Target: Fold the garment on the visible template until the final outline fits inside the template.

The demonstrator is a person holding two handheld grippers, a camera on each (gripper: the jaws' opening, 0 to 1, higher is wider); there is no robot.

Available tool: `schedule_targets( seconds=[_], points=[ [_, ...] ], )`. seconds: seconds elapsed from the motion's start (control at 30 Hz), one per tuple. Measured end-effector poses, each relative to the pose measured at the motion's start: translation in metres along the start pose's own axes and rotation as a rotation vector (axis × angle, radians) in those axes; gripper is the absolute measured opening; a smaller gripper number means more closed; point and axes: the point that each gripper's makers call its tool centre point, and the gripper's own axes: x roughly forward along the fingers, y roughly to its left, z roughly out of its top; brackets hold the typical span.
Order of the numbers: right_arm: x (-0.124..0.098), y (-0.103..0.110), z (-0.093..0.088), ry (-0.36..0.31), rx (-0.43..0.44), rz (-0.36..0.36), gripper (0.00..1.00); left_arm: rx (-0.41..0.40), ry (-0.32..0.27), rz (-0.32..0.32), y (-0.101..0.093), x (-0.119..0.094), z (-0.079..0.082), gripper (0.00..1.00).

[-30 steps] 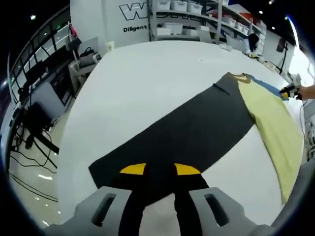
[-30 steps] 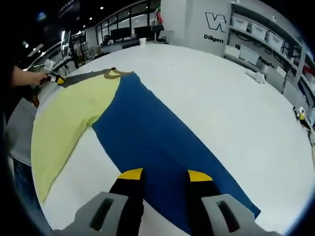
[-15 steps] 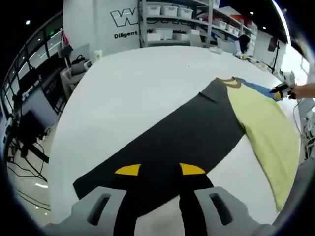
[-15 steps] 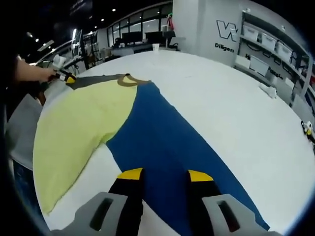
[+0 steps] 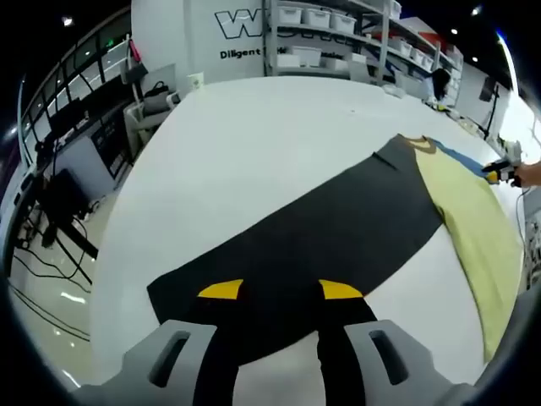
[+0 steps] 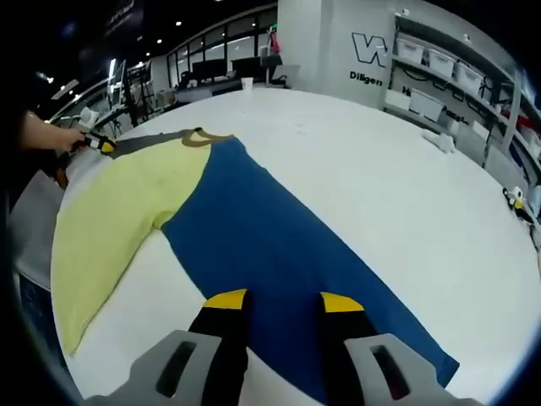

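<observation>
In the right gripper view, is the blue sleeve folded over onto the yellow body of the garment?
No. The blue sleeve lies stretched out flat on the white table, running away from the yellow body.

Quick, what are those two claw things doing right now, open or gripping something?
Left gripper: open, jaws apart over the dark grey fabric sleeve.
Right gripper: open, jaws apart over the blue fabric sleeve.

This looks like a lab or industrial workroom. A big white table (image 5: 254,135) stands in an open hall. At the far wall, metal shelving (image 5: 338,34) carries white storage bins beneath a printed wall logo (image 5: 245,24). Desks with monitors (image 6: 215,66) line the dark left side under ceiling spotlights.
</observation>
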Motion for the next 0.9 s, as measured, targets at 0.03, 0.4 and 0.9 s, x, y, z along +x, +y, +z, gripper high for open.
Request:
schedule_targets(
  seconds=[0.03,0.4,0.9],
  points=[
    [-0.001,-0.003,-0.001,0.002,0.002,-0.004,0.26,0.001,0.003,0.004,0.0,0.0,0.0,0.38],
    [-0.038,-0.051,-0.024,0.025,0.128,-0.148,0.26,-0.015,-0.1,-0.02,-0.024,-0.018,0.028,0.38],
    [-0.089,-0.076,-0.072,0.061,0.305,-0.322,0.23,0.036,-0.253,-0.138,-0.098,-0.033,0.056,0.68]
  ],
)
